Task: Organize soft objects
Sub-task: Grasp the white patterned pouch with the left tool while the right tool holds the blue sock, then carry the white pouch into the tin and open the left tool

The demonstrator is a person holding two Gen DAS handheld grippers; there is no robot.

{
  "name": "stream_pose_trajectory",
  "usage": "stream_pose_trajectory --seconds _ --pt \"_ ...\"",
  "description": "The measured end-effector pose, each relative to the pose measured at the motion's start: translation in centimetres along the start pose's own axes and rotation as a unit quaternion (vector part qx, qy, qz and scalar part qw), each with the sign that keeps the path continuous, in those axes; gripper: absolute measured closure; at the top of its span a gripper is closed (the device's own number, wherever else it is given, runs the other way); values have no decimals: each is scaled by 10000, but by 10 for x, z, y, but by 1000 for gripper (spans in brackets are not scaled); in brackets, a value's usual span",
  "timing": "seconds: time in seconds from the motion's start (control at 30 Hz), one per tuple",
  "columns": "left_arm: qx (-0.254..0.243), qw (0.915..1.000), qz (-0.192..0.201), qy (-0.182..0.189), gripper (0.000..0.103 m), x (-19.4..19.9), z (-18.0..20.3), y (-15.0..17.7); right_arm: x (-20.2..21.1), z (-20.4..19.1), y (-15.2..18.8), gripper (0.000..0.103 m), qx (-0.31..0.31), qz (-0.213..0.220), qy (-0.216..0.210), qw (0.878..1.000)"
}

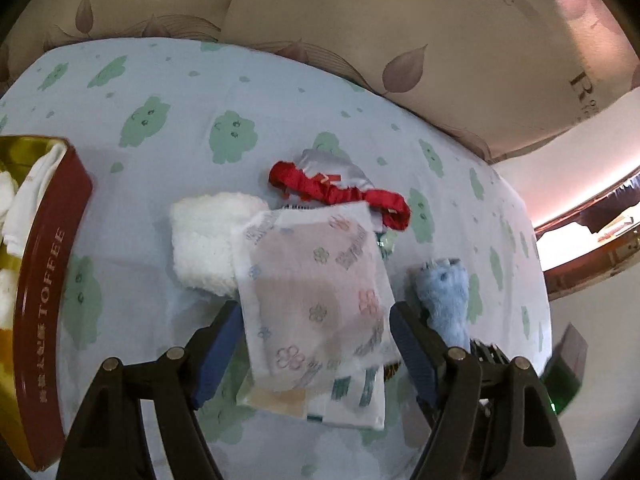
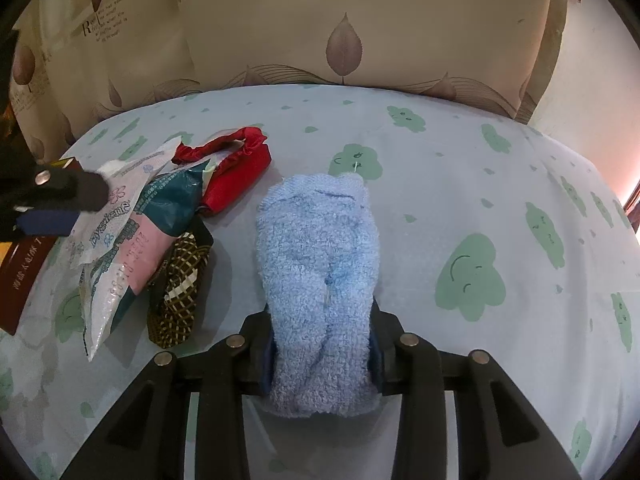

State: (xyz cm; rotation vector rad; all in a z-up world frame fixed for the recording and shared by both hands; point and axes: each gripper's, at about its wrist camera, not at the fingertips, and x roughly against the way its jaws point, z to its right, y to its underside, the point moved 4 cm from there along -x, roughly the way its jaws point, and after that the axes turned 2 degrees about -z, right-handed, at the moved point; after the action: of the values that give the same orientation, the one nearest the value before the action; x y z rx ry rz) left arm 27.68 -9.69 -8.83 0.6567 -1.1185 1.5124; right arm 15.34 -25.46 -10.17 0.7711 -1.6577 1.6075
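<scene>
My left gripper (image 1: 316, 312) is open, its blue pads either side of a white printed tissue packet (image 1: 316, 288) that lies on the bed; it also shows in the right wrist view (image 2: 120, 208). A fluffy white sock (image 1: 208, 240) lies left of the packet. A red scrunchie-like cloth (image 1: 340, 192) lies behind it, also seen from the right wrist (image 2: 236, 172). My right gripper (image 2: 324, 344) is shut on a fluffy blue sock (image 2: 320, 272), which also shows in the left wrist view (image 1: 444, 296).
A dark red toffee tin (image 1: 44, 280) with white cloth inside stands at the left on the blue bedsheet (image 2: 460, 184). A brown checked cloth (image 2: 180, 284) lies beside the packets. A leaf-print headboard cushion (image 2: 344, 32) runs along the back.
</scene>
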Motion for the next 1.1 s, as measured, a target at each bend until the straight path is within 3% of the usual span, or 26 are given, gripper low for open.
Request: stream_pose_trajectory --seconds 0.17,0.33,0.37,0.43,0.53,0.73,1.1 --pt "66 9996 12 -265 26 -15 0 -12 0 1 0 66 -18 1 -50 10000" --pt "205 9995 27 -239 27 -20 0 -17 -1 2 0 64 -37 2 -125 9999" --pt "184 9995 66 -265 31 -19 1 -17 -1 2 0 64 -34 1 -126 9999" --pt "118 9995 109 -275 67 -15 2 -15 0 2 0 64 -38 2 -125 9999" --pt "41 9999 62 -72 84 -9 5 -11 0 2 0 64 -41 2 -124 9999" --pt "-170 9998 67 102 90 4 11 -4 0 2 1 63 -25 -1 -107 9999" --pt "-460 9985 277 -49 90 36 9 6 -2 2 0 64 0 -5 -75 10000"
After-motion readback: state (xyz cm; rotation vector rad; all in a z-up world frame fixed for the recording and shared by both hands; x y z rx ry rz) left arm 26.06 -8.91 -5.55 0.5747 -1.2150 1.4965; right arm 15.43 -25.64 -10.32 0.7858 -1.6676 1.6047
